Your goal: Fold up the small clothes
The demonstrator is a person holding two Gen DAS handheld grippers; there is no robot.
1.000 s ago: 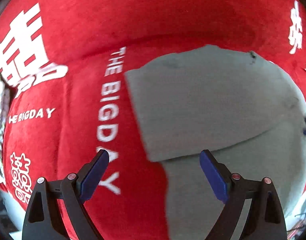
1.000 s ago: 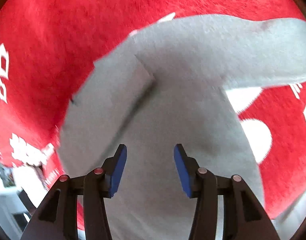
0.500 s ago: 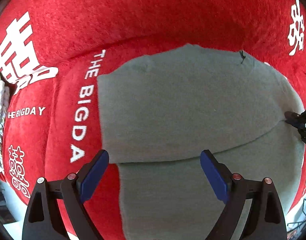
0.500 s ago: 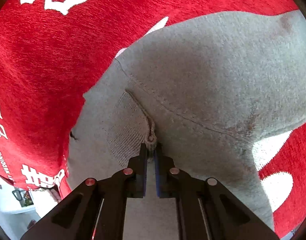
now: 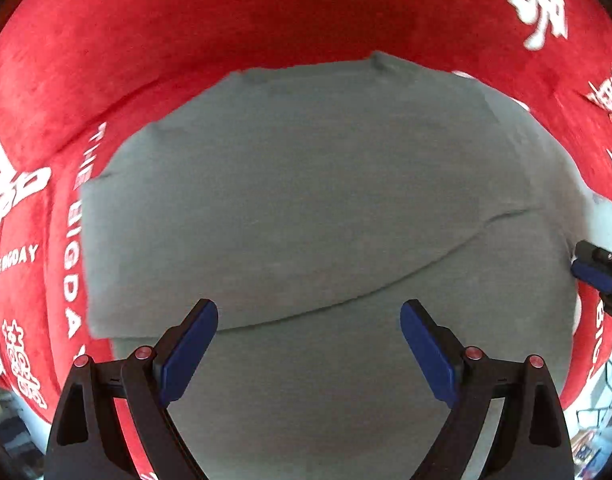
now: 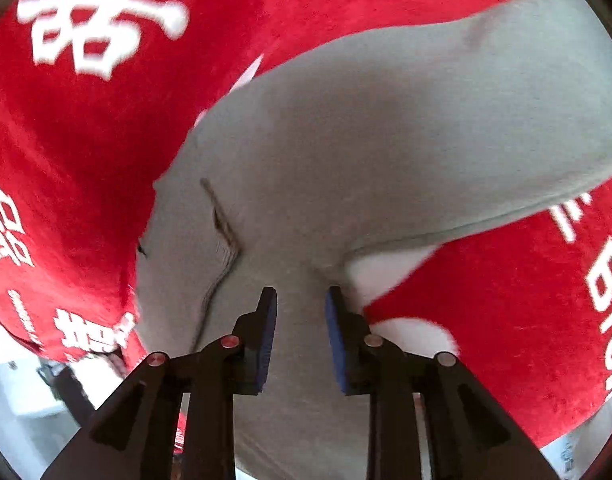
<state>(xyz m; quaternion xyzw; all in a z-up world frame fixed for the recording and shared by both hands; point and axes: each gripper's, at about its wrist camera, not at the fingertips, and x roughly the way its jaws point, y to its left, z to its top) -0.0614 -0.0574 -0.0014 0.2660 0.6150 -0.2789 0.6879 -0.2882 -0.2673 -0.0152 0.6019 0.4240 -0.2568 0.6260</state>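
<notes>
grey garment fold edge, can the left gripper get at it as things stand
Probably yes. The left gripper is open right over the grey garment, and the fold edge runs bare between its fingers. The right gripper sits off at the garment's side, out of the way.

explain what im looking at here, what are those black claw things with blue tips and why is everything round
Those are two handheld grippers, one in each of a person's hands; no robot is involved. Each carries a fisheye camera looking along its fingers, which bends the picture round. One picture is from the left gripper, open wide over a grey garment partly folded on a red cloth with white lettering. The other is from the right gripper, fingers slightly apart over the same garment's edge, holding nothing. It also shows at the right edge of the left view.
</notes>
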